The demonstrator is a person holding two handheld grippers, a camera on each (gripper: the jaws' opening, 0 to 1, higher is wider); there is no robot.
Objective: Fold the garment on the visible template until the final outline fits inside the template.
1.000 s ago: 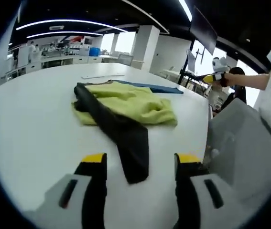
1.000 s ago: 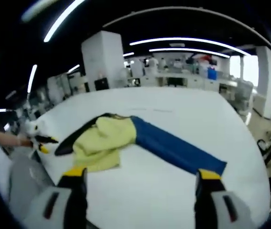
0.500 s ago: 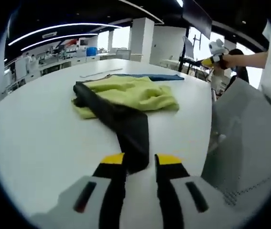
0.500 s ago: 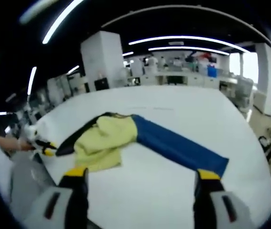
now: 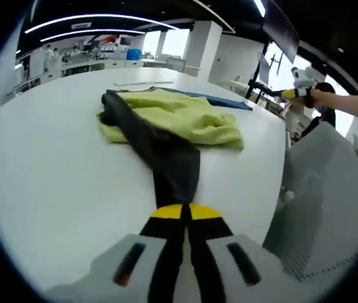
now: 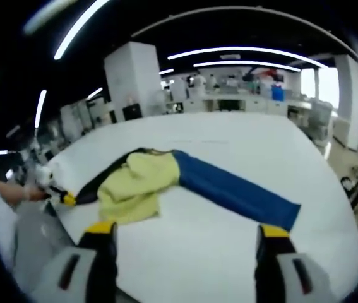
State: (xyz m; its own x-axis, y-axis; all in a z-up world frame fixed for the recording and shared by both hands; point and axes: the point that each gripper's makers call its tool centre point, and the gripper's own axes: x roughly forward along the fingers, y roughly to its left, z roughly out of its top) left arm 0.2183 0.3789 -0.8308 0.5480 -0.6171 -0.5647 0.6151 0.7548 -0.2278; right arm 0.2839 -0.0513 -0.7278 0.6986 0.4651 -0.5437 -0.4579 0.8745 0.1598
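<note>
The garment lies crumpled on the white table (image 5: 40, 158): a yellow-green body (image 5: 185, 117), a black sleeve (image 5: 166, 158) running toward me and a blue sleeve (image 5: 226, 101) behind it. My left gripper (image 5: 184, 212) is shut on the end of the black sleeve. From the right gripper view, the yellow-green body (image 6: 134, 183) sits left of centre, the blue sleeve (image 6: 235, 192) stretches right and the black sleeve (image 6: 100, 186) leads to the left gripper (image 6: 65, 199). My right gripper (image 6: 185, 229) hangs open above the table, short of the blue sleeve's end.
A thin pale line (image 5: 137, 83) lies on the table beyond the garment. The table's edge runs close by on the right of the left gripper view, with a person's grey clothing (image 5: 330, 202) and arm (image 5: 349, 104) past it. Desks and pillars stand far behind.
My left gripper's jaws have gone from wide open to shut, closing on the black sleeve's end as it moved forward. The right gripper has stayed open and almost still.
</note>
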